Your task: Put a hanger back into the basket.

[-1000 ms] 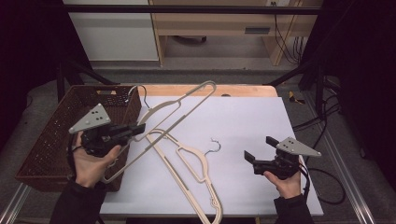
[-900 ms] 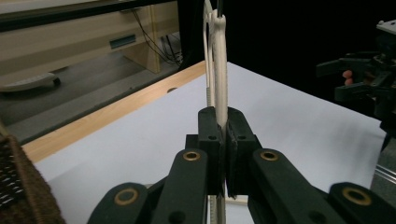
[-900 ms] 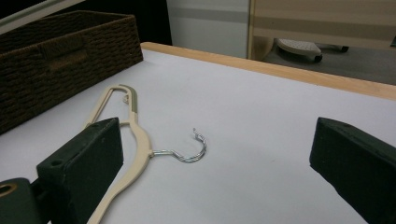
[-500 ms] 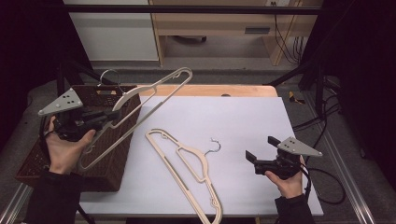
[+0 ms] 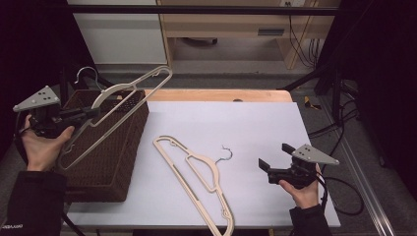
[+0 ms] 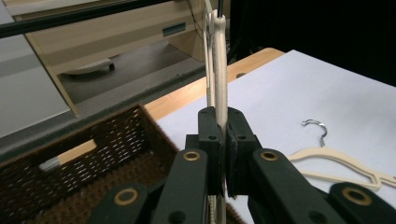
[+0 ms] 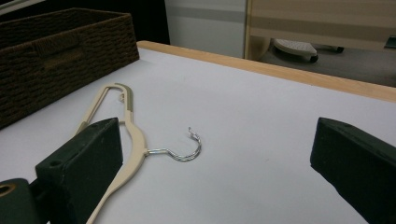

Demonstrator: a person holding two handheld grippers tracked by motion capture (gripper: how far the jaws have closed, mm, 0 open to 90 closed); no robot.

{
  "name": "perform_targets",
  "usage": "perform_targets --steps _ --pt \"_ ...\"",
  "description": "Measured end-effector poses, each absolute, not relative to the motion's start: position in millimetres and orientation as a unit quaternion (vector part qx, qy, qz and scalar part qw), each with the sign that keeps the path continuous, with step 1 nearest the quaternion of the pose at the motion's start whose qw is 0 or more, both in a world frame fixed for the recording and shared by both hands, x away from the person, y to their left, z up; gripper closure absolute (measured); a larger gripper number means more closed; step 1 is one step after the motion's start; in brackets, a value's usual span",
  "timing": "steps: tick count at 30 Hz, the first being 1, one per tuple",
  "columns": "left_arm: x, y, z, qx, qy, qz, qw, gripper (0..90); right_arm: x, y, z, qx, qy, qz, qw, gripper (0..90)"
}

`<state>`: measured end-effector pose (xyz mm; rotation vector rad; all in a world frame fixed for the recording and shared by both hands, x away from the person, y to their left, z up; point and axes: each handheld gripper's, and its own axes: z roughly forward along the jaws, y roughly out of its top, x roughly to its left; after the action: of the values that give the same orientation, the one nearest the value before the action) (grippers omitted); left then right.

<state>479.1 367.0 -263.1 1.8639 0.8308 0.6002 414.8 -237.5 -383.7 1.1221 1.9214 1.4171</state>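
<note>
A white-topped table (image 5: 246, 128) stands before pale wooden furniture, with a dark wicker basket (image 5: 105, 162) at its left edge. The left gripper (image 6: 223, 140) has its jaws clamped on a cream hanger (image 5: 123, 105) — held tilted in the air above the basket, metal hook up. The right gripper (image 5: 265, 167) rests low with jaws wide apart, empty. A second cream hanger (image 5: 196, 172) lies flat on the table between them.

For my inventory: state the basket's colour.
Dark brown woven wicker basket, clearest in the high view.
</note>
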Motion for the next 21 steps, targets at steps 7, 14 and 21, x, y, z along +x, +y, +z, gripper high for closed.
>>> perform_targets --steps 7,14,21 --pt "485.1 393.5 -273.5 0.773 0.356 0.253 0.459 86.6 415.5 -236.8 -384.6 0.412 0.706 0.52 0.248 2.8" --pt "487.4 422.0 -287.8 0.765 0.383 0.254 0.451 86.6 416.1 -236.0 -385.0 0.412 0.707 0.521 0.245 2.8" --pt "489.9 438.5 -303.6 0.764 0.407 0.248 0.435 86.5 416.3 -235.0 -385.7 0.41 0.709 0.52 0.243 2.8"
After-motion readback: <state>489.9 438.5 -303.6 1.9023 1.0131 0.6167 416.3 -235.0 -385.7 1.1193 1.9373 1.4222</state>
